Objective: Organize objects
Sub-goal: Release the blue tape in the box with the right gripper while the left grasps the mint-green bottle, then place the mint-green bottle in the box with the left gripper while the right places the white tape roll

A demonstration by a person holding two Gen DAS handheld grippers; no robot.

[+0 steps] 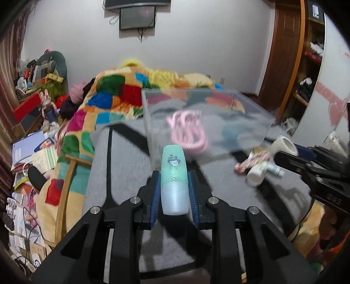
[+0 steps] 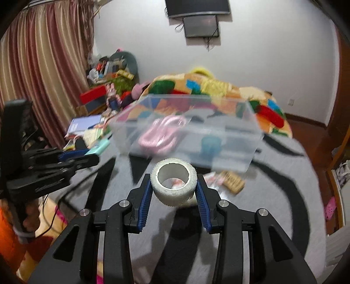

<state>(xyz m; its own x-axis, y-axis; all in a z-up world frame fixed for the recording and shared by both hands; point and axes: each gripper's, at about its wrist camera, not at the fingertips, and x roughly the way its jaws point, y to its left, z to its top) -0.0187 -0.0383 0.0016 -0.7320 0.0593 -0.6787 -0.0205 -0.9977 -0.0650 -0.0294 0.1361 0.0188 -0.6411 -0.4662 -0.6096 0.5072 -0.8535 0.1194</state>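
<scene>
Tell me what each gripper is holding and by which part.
Left gripper: mint-green bottle, clamped around its middle. Right gripper: white tape roll, pinched across its outer sides.

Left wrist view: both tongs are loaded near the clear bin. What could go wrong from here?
The left tongs pinch the mint bottle near its lower half, so it may pivot or slip. The right tongs squeeze the tape roll across its soft sides; it could deform. Either might clip the clear bin rim.

left wrist cam low over grey bed, facing clear bin (image 1: 205, 122) from its left, right wrist cam likewise from right, both share bin (image 2: 188, 131) and wall TV (image 1: 137, 17)
</scene>
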